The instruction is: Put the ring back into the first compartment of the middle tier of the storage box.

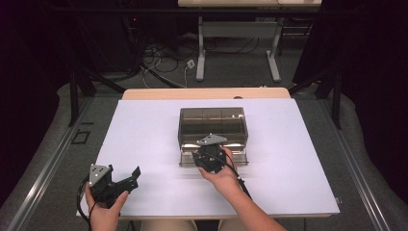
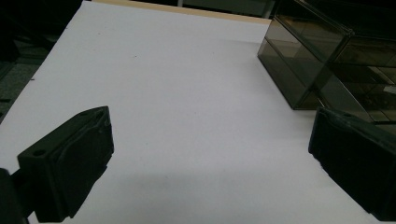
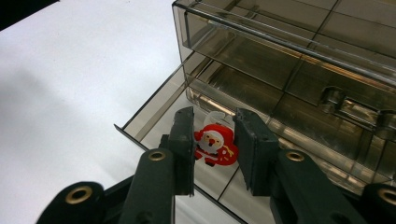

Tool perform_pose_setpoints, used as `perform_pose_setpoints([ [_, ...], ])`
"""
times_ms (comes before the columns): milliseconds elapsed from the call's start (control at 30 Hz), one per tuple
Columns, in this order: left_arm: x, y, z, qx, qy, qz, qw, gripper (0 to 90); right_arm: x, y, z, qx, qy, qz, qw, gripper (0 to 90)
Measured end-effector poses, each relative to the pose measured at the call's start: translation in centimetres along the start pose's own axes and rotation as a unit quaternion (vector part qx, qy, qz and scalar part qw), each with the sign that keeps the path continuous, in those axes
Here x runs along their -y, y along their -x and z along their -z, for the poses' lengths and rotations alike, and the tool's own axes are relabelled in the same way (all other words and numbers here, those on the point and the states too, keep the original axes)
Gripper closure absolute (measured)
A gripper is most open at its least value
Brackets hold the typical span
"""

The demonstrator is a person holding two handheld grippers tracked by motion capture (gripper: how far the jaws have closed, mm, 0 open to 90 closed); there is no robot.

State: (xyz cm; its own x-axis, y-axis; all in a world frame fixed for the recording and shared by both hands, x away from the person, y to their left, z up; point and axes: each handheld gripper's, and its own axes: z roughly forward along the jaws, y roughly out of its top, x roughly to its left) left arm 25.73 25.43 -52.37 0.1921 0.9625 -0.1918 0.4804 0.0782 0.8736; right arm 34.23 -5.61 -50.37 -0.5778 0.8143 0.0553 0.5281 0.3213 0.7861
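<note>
Holding a Santa figure [image 3: 214,144] clamped over the open drawer [image 3: 154,109], right gripper [image 3: 215,147] readies placement; left gripper [image 2: 210,163] waits, jaws apart.

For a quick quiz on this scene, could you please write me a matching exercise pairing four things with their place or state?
Things:
1. Santa figure
2. left tongs
3. lower drawer
4. smoky drawer box

Places or states:
A. pulled out toward the person
B. open above the bare white sheet
C. gripped between the right tongs
D. standing mid-table, top drawer closed

Pairs: 1-C, 2-B, 3-A, 4-D
</note>
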Motion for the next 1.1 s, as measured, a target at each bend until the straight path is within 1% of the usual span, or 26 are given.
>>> perform_pose_setpoints([
  [67,0.00,0.00,0.00,0.000,0.000,0.000,1.0000,0.2,0.00,-0.09,-0.03,0.001,-0.006,0.001,1.0000,69.1],
  [133,0.00,0.00,-0.01,0.000,0.000,0.000,1.0000,0.2,0.07,-0.17,-0.27,-0.001,0.001,0.001,1.0000,69.1],
  [167,0.00,0.00,-0.03,0.001,0.000,0.000,1.0000,0.2,0.07,-0.25,-0.26,0.001,-0.003,-0.001,1.0000,69.1],
  [233,0.00,0.00,-0.03,0.000,0.000,0.000,1.0000,0.2,0.12,-0.35,-0.45,0.000,0.001,0.002,1.0000,69.1],
  [367,0.00,-0.02,-0.05,0.000,0.001,0.000,1.0000,0.2,0.15,-0.39,-0.55,0.000,0.000,0.003,1.0000,69.1],
  [400,0.01,-0.02,-0.05,0.000,0.000,0.000,1.0000,0.2,0.12,-0.39,-0.51,-0.003,-0.007,0.003,1.0000,69.0],
  [533,0.00,-0.01,-0.04,0.000,0.001,0.000,1.0000,0.2,0.20,-0.48,-0.68,-0.002,0.002,0.003,1.0000,69.0],
  [600,0.00,-0.02,-0.04,0.000,0.000,0.001,1.0000,0.2,0.21,-0.48,-0.63,-0.003,-0.002,0.004,1.0000,69.0],
  [900,0.01,-0.02,-0.07,0.001,0.001,0.000,1.0000,0.2,0.29,-0.49,-0.70,-0.001,-0.001,0.003,1.0000,68.7],
  [1100,0.02,-0.01,-0.07,0.001,0.001,0.001,1.0000,0.2,0.22,-0.34,-0.54,-0.006,0.004,0.000,1.0000,65.4],
])
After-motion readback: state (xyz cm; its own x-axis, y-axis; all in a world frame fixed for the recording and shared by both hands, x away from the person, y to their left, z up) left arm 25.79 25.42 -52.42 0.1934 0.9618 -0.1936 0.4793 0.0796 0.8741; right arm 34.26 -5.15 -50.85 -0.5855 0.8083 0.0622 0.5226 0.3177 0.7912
